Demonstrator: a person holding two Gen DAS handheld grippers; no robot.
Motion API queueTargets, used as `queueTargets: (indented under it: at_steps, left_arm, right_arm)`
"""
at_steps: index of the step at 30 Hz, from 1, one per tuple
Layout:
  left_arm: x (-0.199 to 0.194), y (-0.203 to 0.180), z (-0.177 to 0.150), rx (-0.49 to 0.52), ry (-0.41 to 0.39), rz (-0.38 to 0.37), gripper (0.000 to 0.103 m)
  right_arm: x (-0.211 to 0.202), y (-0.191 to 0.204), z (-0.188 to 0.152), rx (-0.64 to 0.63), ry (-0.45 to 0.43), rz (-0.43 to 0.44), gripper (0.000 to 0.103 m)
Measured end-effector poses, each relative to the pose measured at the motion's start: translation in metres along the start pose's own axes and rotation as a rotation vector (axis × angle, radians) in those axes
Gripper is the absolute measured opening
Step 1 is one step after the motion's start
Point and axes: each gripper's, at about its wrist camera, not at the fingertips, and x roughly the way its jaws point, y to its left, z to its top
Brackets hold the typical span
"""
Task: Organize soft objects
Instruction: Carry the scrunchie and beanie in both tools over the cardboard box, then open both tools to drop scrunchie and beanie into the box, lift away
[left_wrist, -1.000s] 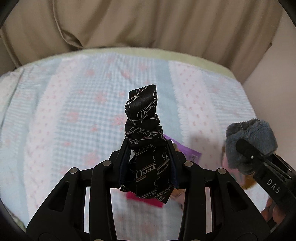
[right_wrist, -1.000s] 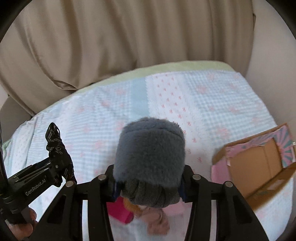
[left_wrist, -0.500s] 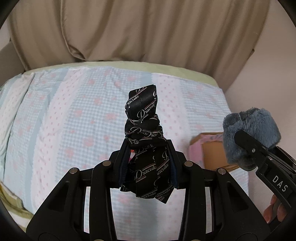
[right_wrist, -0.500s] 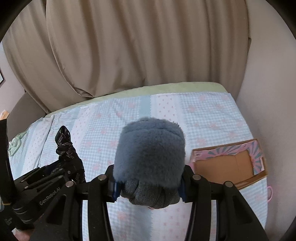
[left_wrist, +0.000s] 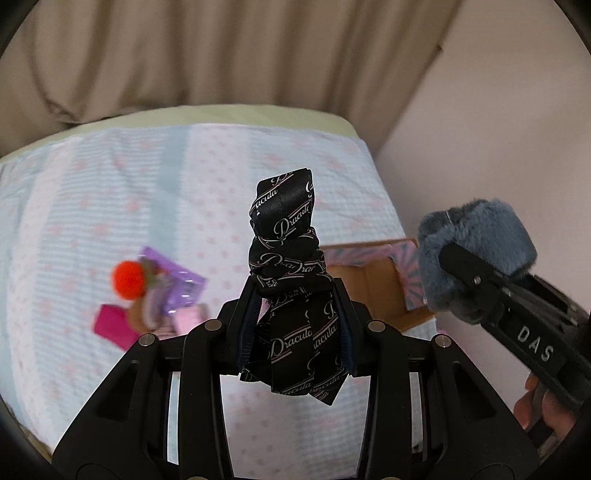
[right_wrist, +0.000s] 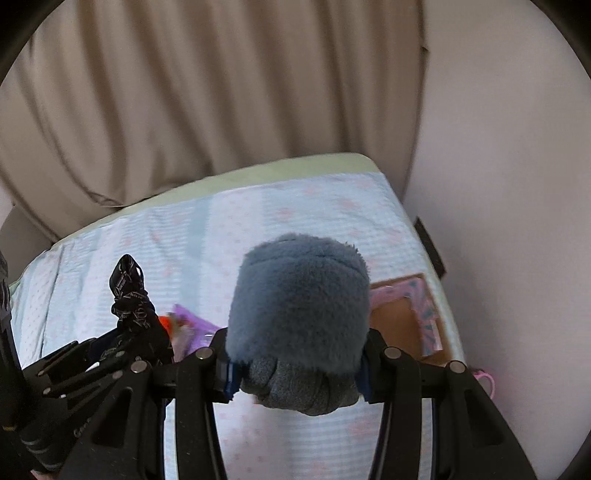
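Observation:
My left gripper (left_wrist: 293, 325) is shut on a knotted black tie (left_wrist: 286, 258) printed with "Dracula", held upright above the bed; it also shows in the right wrist view (right_wrist: 131, 299). My right gripper (right_wrist: 297, 373) is shut on a fluffy grey-blue plush item (right_wrist: 299, 295), also seen at the right of the left wrist view (left_wrist: 476, 243). An open cardboard box (left_wrist: 373, 284) with a pink patterned outside lies on the bed by the wall, below and between the two grippers; it shows in the right wrist view too (right_wrist: 402, 317).
The bed has a pale blue and white quilt with pink flowers (left_wrist: 110, 206). A small pile with an orange pompom (left_wrist: 127, 278), a purple packet (left_wrist: 177, 284) and a magenta piece (left_wrist: 110, 325) lies at the left. Beige curtains (right_wrist: 184, 92) hang behind; a wall stands at the right.
Both grippers have lifted and swung with their loads still held. The views now look down from higher up; the box sits nearer the centre and the pile with the orange pompom has come into view.

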Motion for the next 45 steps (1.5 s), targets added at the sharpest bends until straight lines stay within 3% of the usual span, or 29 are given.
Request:
queueTargets:
  at_steps: [6, 11, 21, 27, 29, 30, 31, 32, 35, 45]
  left_arm:
    - [0.078, -0.063, -0.002, 0.064, 0.137, -0.031, 0.034]
    - [0.146, -0.089, -0.007, 0.111, 0.269, -0.025, 0.034]
    - [0.262, -0.087, -0.028, 0.155, 0.470, 0.019, 0.034]
    - [0.299, -0.080, -0.042, 0.173, 0.524, 0.041, 0.034]
    - [0.302, -0.080, -0.041, 0.170, 0.515, 0.027, 0.041]
    - [0.301, -0.082, -0.041, 0.183, 0.494, 0.028, 0.066]
    - [0.302, -0.082, -0.040, 0.212, 0.481, 0.049, 0.099]
    - [0.302, -0.084, -0.041, 0.231, 0.472, 0.069, 0.103]
    - [0.299, -0.083, -0.044, 0.249, 0.464, 0.070, 0.102]
    - [0.283, -0.080, -0.045, 0.226, 0.466, 0.052, 0.102]
  right_arm:
    - [0.045, -0.069, 0.006, 0.047, 0.082, -0.030, 0.044]
    - [0.109, -0.112, -0.001, 0.058, 0.231, -0.025, 0.044]
    - [0.223, -0.148, -0.031, 0.029, 0.482, 0.012, 0.045]
    - [0.249, -0.143, -0.038, -0.028, 0.500, 0.024, 0.051]
    - [0.256, -0.146, -0.036, -0.044, 0.508, 0.017, 0.062]
    - [0.260, -0.146, -0.034, -0.052, 0.509, 0.020, 0.081]
    - [0.263, -0.145, -0.034, -0.050, 0.515, 0.035, 0.102]
    - [0.267, -0.145, -0.034, -0.047, 0.529, 0.044, 0.103]
    - [0.271, -0.146, -0.037, -0.036, 0.554, 0.033, 0.103]
    - [0.261, -0.134, -0.037, -0.027, 0.515, 0.052, 0.103]
